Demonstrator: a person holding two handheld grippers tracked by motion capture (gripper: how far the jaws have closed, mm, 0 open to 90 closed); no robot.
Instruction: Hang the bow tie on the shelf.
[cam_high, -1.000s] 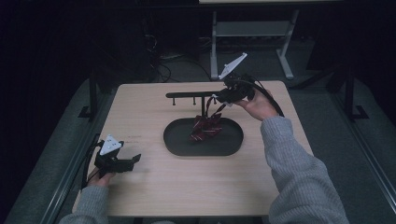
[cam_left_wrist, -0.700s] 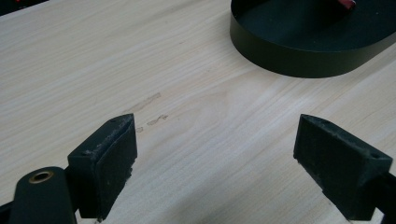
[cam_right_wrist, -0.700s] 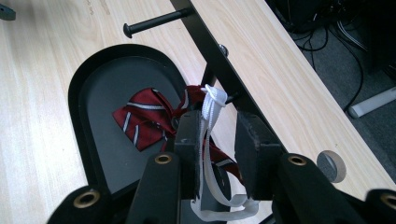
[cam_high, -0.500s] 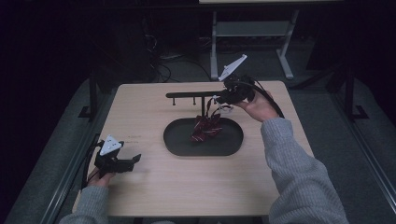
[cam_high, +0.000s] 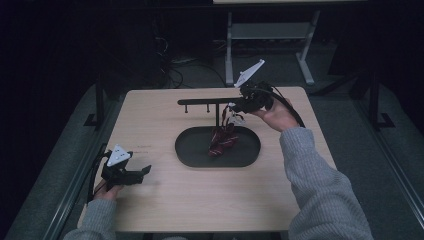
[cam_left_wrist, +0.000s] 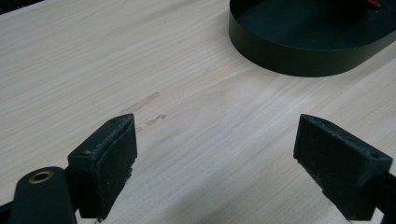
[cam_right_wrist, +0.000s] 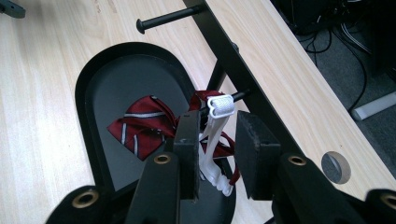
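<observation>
Straddling white clip, perhaps gripping: right gripper | left gripper wide, empty

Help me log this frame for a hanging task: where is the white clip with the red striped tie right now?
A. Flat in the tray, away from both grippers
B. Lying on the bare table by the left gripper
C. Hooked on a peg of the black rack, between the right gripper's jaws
C: in the right gripper view the white clip sits on a rack peg between the jaws of the right gripper, the tie trailing into the tray.
</observation>
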